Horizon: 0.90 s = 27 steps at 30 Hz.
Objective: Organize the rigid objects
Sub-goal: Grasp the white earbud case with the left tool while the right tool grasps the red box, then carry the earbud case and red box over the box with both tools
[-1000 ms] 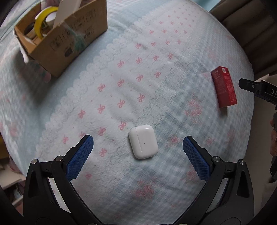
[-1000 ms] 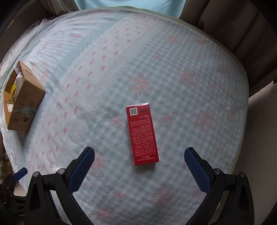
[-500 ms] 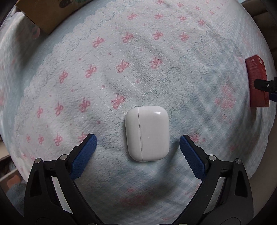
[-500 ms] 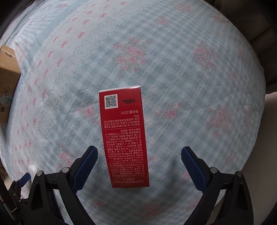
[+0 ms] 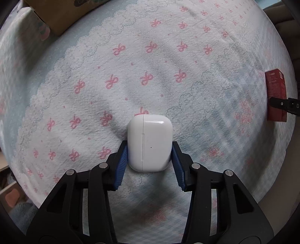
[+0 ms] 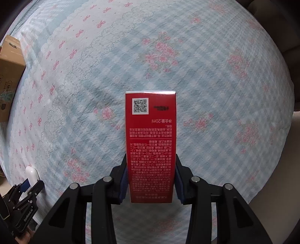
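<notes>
A white earbud case (image 5: 150, 142) lies flat on the patterned bedspread (image 5: 168, 65). My left gripper (image 5: 149, 161) is shut on it, blue pads (image 5: 122, 163) pressing both long sides. A red carton (image 6: 151, 142) with a QR code and white print lies on the same cover. My right gripper (image 6: 151, 178) is shut on its lower half. In the left wrist view the red carton (image 5: 275, 93) shows at the far right with a black finger across it. In the right wrist view the earbud case (image 6: 32, 173) and left gripper (image 6: 28, 184) show at the lower left.
A cardboard box (image 5: 61, 13) stands at the upper left of the bedspread; its side (image 6: 9, 78) also shows at the left in the right wrist view. The bedspread drops off at the right. A person's hand (image 6: 22, 239) holds the left gripper.
Both grippers came down toward the bedspread and went from wide open to shut, the left on the earbud case and the right on the red carton.
</notes>
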{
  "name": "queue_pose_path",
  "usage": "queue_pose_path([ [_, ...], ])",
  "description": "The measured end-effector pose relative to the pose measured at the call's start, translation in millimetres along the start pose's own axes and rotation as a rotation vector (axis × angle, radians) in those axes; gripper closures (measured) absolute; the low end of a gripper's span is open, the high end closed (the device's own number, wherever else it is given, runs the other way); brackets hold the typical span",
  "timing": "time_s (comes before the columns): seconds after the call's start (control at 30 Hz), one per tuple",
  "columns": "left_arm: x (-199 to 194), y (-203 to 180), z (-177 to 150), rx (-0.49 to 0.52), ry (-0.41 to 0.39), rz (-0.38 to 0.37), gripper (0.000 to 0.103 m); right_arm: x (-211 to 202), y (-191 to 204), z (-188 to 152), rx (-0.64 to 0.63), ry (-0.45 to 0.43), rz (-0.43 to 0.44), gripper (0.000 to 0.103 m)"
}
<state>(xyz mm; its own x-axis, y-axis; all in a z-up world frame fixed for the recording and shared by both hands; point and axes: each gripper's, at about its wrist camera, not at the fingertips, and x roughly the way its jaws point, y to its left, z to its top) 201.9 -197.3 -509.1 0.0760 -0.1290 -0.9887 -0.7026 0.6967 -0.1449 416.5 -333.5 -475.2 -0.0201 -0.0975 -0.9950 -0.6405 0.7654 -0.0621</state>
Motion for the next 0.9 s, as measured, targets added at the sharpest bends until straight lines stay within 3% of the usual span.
queue_pose_path([
  [0.23,-3,12,0,0.022,-0.003,-0.024,0.062,0,7,0,-0.001,-0.001,-0.016,0.065],
  [0.57,-29,-5,-3,0.094,-0.034,-0.073,0.062,-16,6,-22,0.085,-0.011,0.070,0.066],
  [0.9,-84,-18,8,0.202,-0.086,-0.146,0.062,-76,7,-48,0.181,-0.083,0.112,0.066],
])
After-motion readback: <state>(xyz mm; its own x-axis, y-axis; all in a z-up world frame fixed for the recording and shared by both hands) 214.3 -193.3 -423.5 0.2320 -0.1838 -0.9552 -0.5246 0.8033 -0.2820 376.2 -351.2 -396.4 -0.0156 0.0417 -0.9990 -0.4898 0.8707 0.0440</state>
